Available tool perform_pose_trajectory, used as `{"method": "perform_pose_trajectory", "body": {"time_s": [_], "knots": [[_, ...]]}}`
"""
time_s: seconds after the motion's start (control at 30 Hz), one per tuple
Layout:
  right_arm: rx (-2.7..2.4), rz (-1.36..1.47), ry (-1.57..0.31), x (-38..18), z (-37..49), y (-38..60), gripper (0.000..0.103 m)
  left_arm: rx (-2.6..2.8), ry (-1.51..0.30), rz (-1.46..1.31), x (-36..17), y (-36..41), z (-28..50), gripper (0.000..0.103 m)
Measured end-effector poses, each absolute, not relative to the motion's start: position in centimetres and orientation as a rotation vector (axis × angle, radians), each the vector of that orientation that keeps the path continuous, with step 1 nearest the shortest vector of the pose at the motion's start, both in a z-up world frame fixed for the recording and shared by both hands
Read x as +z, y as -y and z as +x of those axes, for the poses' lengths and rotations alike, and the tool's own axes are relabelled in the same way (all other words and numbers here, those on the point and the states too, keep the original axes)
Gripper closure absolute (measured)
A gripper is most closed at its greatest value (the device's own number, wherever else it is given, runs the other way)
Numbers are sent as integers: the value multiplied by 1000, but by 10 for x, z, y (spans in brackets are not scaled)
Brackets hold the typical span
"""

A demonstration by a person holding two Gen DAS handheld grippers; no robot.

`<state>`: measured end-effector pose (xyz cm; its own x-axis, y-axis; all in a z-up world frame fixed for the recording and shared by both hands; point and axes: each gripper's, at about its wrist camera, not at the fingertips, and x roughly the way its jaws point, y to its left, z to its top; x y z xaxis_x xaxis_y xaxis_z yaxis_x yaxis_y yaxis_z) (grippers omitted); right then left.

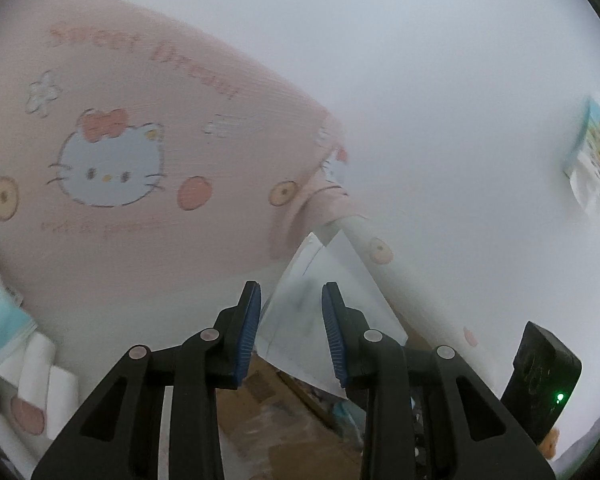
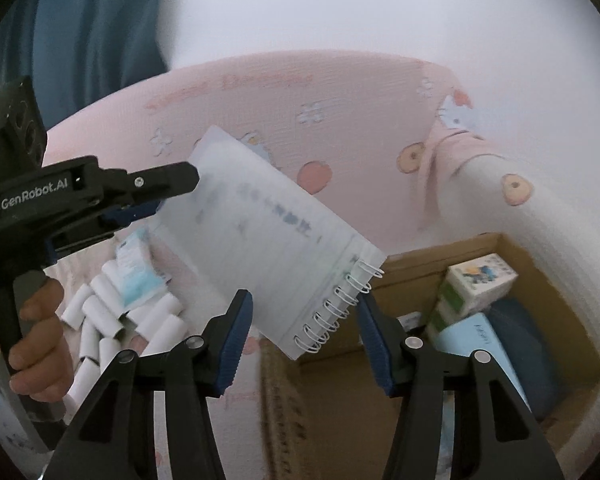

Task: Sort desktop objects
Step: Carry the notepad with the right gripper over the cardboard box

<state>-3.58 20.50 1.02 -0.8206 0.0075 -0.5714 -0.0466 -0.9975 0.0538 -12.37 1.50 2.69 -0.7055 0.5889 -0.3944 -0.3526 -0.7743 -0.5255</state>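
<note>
A white spiral notebook (image 2: 268, 252) hangs in the air, blurred, above the pink cartoon-cat tablecloth (image 2: 340, 120). My left gripper (image 2: 176, 196) enters from the left in the right wrist view, its jaws at the notebook's far corner. In the left wrist view the notebook (image 1: 320, 320) lies between the left gripper (image 1: 290, 336) fingers, which stand apart. My right gripper (image 2: 304, 340) is open, its blue pads on either side of the spiral edge without touching it.
An open cardboard box (image 2: 560, 320) stands below right, holding a tissue pack (image 2: 480, 284) and a light blue box (image 2: 472, 340). Several white paper rolls (image 2: 112, 320) and a blue packet (image 2: 136, 276) lie on the cloth at left. A colourful card (image 1: 592, 156) hangs on the white wall.
</note>
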Motion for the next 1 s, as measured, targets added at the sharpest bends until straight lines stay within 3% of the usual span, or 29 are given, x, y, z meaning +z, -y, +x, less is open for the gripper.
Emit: {"method": "perform_pose_trajectory", "body": {"time_s": [0.37,1.0], "knots": [[2842,-851,-149,21,-16,-250,52,2322,439,-816,37,-72,-142,68],[2514,-871,-325,6,22,-343,52,2030,310,-1102,1,-204,-170,68]]}}
